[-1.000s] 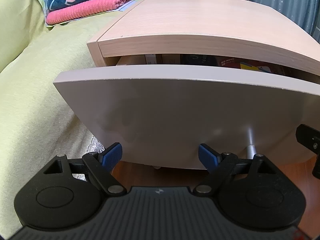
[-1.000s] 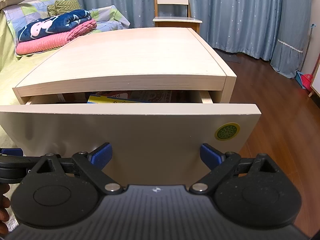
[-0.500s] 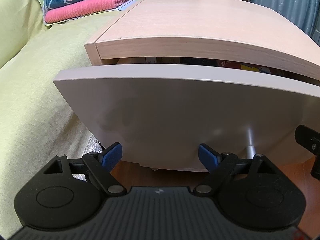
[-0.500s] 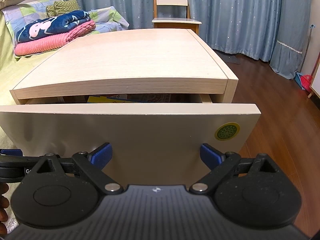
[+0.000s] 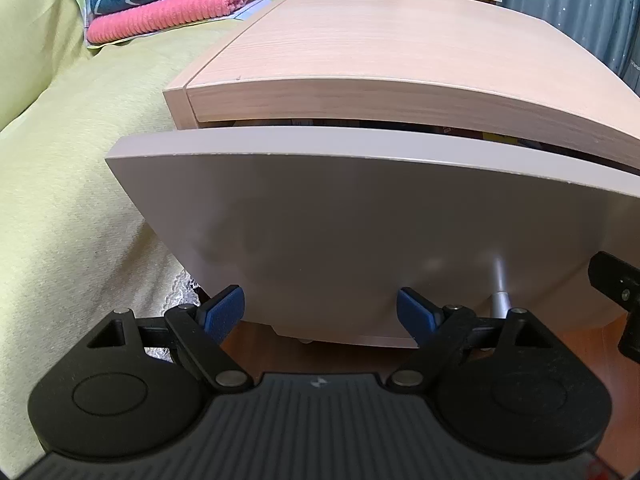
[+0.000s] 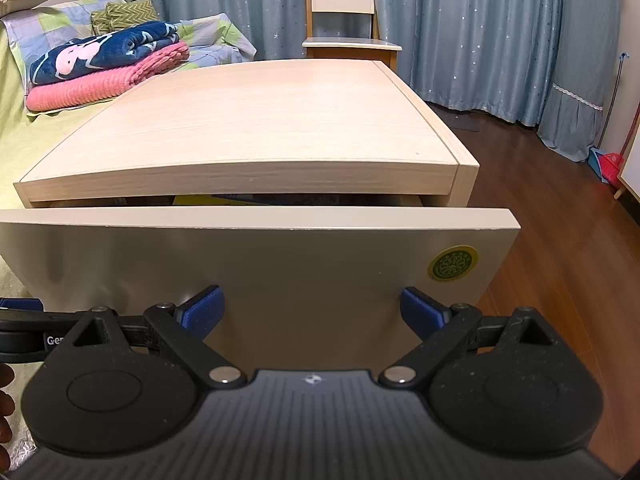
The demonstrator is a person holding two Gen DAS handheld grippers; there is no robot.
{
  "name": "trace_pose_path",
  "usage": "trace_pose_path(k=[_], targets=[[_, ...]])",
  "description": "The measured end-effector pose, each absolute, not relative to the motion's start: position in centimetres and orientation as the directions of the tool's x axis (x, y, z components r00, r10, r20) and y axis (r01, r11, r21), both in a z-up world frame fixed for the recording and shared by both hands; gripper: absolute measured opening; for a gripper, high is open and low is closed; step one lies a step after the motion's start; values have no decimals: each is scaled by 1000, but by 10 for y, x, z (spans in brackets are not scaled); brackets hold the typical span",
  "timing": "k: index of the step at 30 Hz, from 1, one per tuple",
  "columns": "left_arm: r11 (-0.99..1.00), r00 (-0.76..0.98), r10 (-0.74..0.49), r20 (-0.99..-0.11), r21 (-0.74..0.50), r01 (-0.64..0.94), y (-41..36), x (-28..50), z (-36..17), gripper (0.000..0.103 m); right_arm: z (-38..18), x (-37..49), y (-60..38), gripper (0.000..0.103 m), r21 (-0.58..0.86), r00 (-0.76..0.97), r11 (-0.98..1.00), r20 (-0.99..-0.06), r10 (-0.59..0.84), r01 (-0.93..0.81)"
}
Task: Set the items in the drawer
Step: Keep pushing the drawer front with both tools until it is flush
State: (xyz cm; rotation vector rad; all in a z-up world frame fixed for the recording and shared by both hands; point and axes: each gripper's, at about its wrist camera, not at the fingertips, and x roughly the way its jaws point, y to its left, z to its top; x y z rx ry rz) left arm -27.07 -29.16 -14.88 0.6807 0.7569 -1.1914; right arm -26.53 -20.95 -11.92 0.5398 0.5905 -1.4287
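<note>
1. Looking down our left gripper [image 5: 320, 312], fingers spread wide and holding nothing, we face the drawer [image 5: 340, 232], pulled out only a sliver from the bedside cabinet [image 5: 392, 48]. Items show as dark slivers in the gap. A metal handle [image 5: 500, 292] sits right of our blue pads; best to press flat and low.

2. Over to our right gripper [image 6: 312, 308], also wide open and empty, squared up just beside the drawer front [image 6: 280, 256], near the round green sticker [image 6: 452, 263]. We judge both sides should push evenly, so the drawer doesn't skew shutting.
</note>
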Motion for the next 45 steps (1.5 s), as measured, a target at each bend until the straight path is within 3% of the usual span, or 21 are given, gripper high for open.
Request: trace_pose_path(k=[45], targets=[[234, 163, -560, -812, 34, 972, -283, -285, -147, 85, -126, -253, -226, 97, -26, 32, 64, -640, -768, 998]])
